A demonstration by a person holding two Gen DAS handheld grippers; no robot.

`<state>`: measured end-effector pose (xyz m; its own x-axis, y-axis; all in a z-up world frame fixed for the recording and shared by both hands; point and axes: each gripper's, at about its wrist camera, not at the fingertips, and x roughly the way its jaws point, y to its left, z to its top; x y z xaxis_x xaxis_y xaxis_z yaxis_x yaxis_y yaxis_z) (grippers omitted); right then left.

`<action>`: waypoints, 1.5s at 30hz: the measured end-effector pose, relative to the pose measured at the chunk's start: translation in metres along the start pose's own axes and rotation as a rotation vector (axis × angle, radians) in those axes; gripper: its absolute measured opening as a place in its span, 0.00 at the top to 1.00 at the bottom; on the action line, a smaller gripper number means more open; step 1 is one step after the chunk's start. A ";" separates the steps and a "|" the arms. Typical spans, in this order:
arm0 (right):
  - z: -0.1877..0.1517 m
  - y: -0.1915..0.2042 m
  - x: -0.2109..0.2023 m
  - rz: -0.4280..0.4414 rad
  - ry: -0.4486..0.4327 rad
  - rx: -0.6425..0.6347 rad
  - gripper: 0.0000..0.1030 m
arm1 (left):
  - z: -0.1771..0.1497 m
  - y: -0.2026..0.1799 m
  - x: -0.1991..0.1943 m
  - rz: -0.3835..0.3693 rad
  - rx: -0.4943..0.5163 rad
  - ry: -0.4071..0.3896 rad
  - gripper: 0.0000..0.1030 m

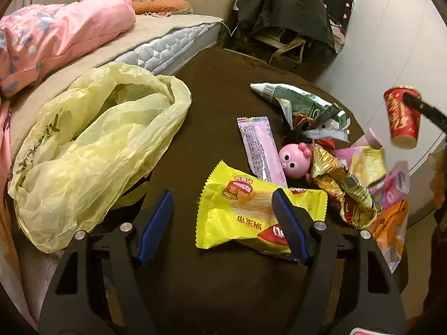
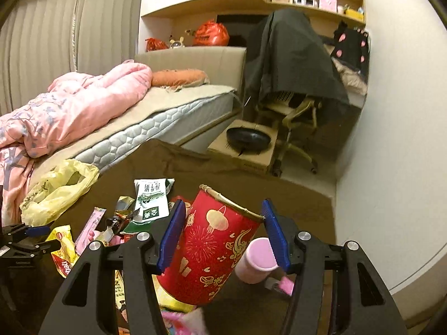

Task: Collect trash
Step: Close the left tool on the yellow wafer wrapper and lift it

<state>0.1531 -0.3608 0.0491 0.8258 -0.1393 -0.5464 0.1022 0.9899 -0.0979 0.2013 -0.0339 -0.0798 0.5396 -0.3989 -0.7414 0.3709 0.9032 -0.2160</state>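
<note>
A pile of snack wrappers lies on the dark brown table. A yellow biscuit wrapper lies nearest, under my open, empty left gripper. An open yellow plastic bag lies at the table's left; it also shows in the right wrist view. My right gripper is shut on a red paper cup, held tilted above the table. The cup also shows in the left wrist view, raised at the right. A pink cup stands below it.
A pink round-headed toy lies among the wrappers, beside a green packet and a pink bar wrapper. A bed with a pink quilt runs along the left. A draped chair and a cardboard box stand beyond the table.
</note>
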 end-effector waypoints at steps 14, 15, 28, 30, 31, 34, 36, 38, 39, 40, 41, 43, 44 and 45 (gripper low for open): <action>-0.014 0.027 -0.023 0.103 -0.006 -0.004 0.49 | 0.001 -0.002 -0.012 -0.032 0.004 -0.014 0.88; -0.017 0.030 -0.024 0.106 -0.003 -0.007 0.49 | 0.002 -0.002 -0.015 -0.033 0.007 -0.022 0.88; -0.035 0.049 -0.027 0.127 0.014 -0.026 0.49 | 0.013 -0.022 -0.053 -0.040 0.088 -0.136 0.95; -0.036 0.050 -0.029 0.123 0.010 -0.029 0.49 | 0.013 -0.021 -0.053 -0.056 0.075 -0.123 0.93; -0.038 0.050 -0.031 0.120 0.006 -0.028 0.49 | 0.012 -0.019 -0.050 -0.070 0.064 -0.106 0.88; -0.049 0.051 -0.038 0.109 -0.002 -0.013 0.49 | 0.001 -0.008 -0.042 -0.079 -0.003 -0.053 0.62; -0.058 0.051 -0.042 0.092 -0.005 -0.010 0.49 | -0.009 -0.005 -0.037 -0.092 -0.046 -0.005 0.60; -0.071 0.052 -0.046 0.065 -0.006 -0.013 0.49 | -0.019 -0.003 -0.033 -0.109 -0.086 0.036 0.57; -0.076 0.051 -0.047 0.057 -0.004 -0.009 0.49 | -0.023 -0.004 -0.029 -0.110 -0.107 0.053 0.56; -0.082 0.050 -0.048 0.051 -0.001 -0.001 0.49 | -0.026 -0.006 -0.024 -0.111 -0.121 0.068 0.55; -0.087 0.049 -0.048 0.046 0.002 0.011 0.49 | -0.026 -0.007 -0.019 -0.104 -0.131 0.081 0.55; -0.095 0.045 -0.048 0.040 0.006 0.035 0.49 | -0.024 -0.010 -0.010 -0.084 -0.156 0.084 0.55; -0.099 0.044 -0.048 0.039 0.008 0.047 0.49 | -0.022 -0.014 -0.007 -0.060 -0.158 0.060 0.55; -0.101 0.042 -0.047 0.041 0.011 0.057 0.49 | -0.019 -0.018 -0.003 -0.043 -0.155 0.057 0.55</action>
<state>0.0621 -0.3147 -0.0136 0.8240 -0.0989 -0.5579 0.1003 0.9946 -0.0282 0.1792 -0.0459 -0.0859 0.4803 -0.4322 -0.7632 0.2695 0.9008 -0.3405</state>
